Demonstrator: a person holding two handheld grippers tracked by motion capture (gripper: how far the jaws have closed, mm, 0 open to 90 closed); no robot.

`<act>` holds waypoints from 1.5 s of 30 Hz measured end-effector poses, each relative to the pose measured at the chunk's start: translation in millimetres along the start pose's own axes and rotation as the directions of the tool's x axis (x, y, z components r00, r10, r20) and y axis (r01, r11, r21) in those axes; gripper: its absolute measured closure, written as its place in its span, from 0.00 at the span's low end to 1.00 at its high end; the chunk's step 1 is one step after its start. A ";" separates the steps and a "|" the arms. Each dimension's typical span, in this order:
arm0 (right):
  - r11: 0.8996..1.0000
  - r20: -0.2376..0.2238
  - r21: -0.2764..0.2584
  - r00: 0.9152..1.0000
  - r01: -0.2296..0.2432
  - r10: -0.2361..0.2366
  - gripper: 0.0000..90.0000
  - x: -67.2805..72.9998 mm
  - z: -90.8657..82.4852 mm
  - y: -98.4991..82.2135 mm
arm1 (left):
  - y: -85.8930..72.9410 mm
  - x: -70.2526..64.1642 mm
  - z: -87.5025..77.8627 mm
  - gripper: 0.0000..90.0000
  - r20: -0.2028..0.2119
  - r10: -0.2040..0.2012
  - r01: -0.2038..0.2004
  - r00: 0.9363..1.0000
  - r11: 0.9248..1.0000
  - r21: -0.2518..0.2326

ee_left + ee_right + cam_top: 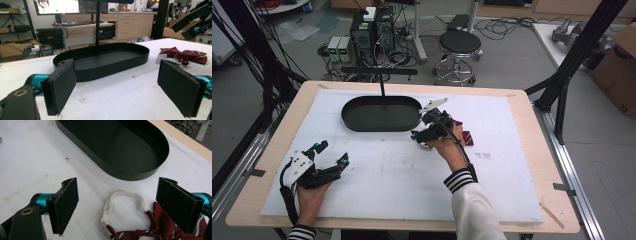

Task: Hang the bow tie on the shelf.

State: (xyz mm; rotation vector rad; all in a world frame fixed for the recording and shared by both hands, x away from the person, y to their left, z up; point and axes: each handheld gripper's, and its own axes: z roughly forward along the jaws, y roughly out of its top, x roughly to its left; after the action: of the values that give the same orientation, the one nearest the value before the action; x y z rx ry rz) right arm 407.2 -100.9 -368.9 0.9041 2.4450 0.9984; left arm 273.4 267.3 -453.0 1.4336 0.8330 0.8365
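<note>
Hovering low at frame centre, our right gripper spreads felt-padded jaws, gripping nothing, over the dark-red striped fabric bow tie and its white elastic loop, beside the black oval metal tray; our left gripper gapes empty at lower left.

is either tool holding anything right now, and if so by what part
Nothing is held. The right tool stands open over the white loop of the dark red bow tie, pads not touching it. The left tool is open over bare table.

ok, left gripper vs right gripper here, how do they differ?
The left gripper rests low on the near-left of the white mat, nothing between its jaws; the right gripper hovers beside the black tray, over the red bow tie and its white strap. Both stand open, gripping nothing.
</note>
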 end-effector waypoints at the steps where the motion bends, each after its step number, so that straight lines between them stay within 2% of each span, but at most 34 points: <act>1: 1.000 0.003 0.006 1.000 -0.004 0.004 0.19 -0.1 1.3 0.9 | 0.0 0.0 0.0 0.17 0.000 0.000 0.000 1.000 1.000 0.000; 8: 0.998 -0.002 0.050 1.000 -0.029 0.029 0.22 -2.0 13.3 3.3 | 0.0 0.2 0.2 0.17 0.000 -0.004 0.004 1.000 1.000 -0.002; 10: 0.996 -0.027 0.074 0.999 -0.041 0.043 0.25 -2.8 18.0 2.2 | 0.0 0.2 0.2 0.17 0.000 -0.003 0.003 1.000 1.000 -0.001; 14: 0.990 -0.031 0.132 0.998 -0.057 0.062 0.36 -1.9 26.5 0.9 | 0.0 0.1 0.2 0.17 0.000 -0.002 0.002 1.000 1.000 -0.001; 15: 0.985 -0.020 0.163 0.998 -0.062 0.066 0.42 -1.0 30.3 0.3 | 0.0 0.1 0.2 0.17 0.000 -0.002 0.002 1.000 1.000 -0.002; 16: 0.985 -0.020 0.163 0.998 -0.062 0.066 0.42 -1.0 30.3 0.3 | 0.0 0.0 0.3 0.17 0.002 -0.004 0.004 1.000 1.000 -0.002; 23: 0.968 -0.014 0.229 0.994 -0.104 0.111 0.50 -0.6 40.5 -0.8 | 0.0 0.3 0.3 0.17 -0.001 -0.004 0.004 1.000 1.000 0.000; 29: 0.958 -0.008 0.250 0.989 -0.141 0.147 0.57 -1.7 45.0 -1.8 | 0.0 0.5 0.1 0.17 -0.001 -0.006 0.006 1.000 1.000 0.001; 42: 0.948 0.006 0.293 0.992 -0.123 0.126 0.72 1.0 55.8 -1.9 | 0.0 0.2 0.2 0.17 -0.001 -0.003 0.003 1.000 1.000 0.000; 45: 0.945 0.010 0.307 0.993 -0.115 0.118 0.72 -0.3 57.7 -2.6 | 0.0 0.4 0.1 0.17 -0.002 -0.005 0.005 1.000 1.000 0.001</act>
State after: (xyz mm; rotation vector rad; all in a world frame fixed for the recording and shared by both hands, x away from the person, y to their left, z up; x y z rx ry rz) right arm 436.7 -73.9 -410.6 1.1577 2.6257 0.6654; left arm 273.7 267.6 -453.0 1.4317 0.8384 0.8338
